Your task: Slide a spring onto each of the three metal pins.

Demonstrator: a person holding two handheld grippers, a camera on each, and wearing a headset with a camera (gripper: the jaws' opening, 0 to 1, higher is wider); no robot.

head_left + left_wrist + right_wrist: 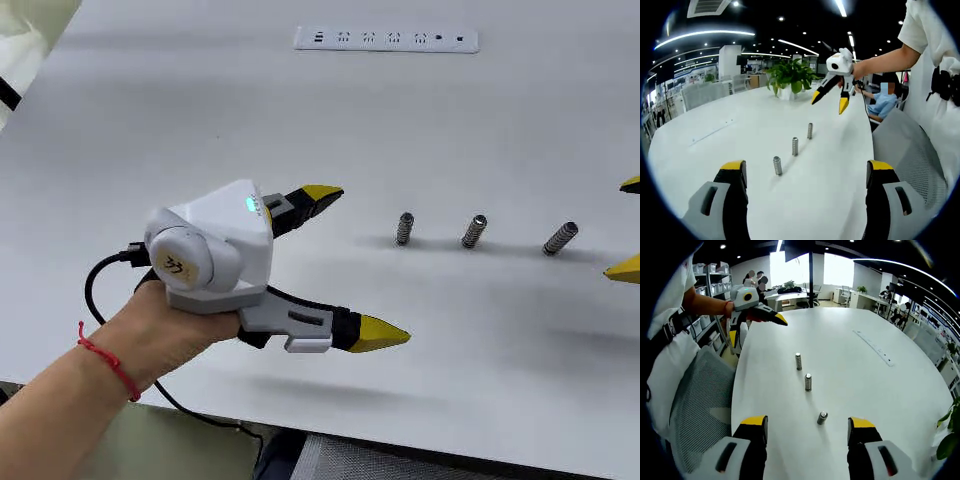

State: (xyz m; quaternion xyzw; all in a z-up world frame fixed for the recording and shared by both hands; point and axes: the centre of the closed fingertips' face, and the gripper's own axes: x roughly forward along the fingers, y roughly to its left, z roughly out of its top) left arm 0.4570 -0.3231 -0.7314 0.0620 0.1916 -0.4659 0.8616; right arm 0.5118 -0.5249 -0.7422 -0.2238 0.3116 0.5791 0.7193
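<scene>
Three small upright coil springs stand in a row on the white table (200, 120): the left spring (404, 229), the middle spring (474, 231) and the right spring (561, 238), each with a metal tip showing at its top. My left gripper (353, 263), held in a hand, hangs open left of the row with nothing between its yellow tips. At the right edge, my right gripper (630, 226) is open too. In the left gripper view the nearest spring (777, 165) lies ahead of my left gripper (806, 167). In the right gripper view the nearest spring (822, 417) sits between the tips of my right gripper (807, 423).
A white power strip (386, 39) lies at the table's far side. A grey mesh chair (910, 150) stands by the table's near edge, beside the person. A potted plant (792, 75) sits at one end of the table. Other people sit in the background.
</scene>
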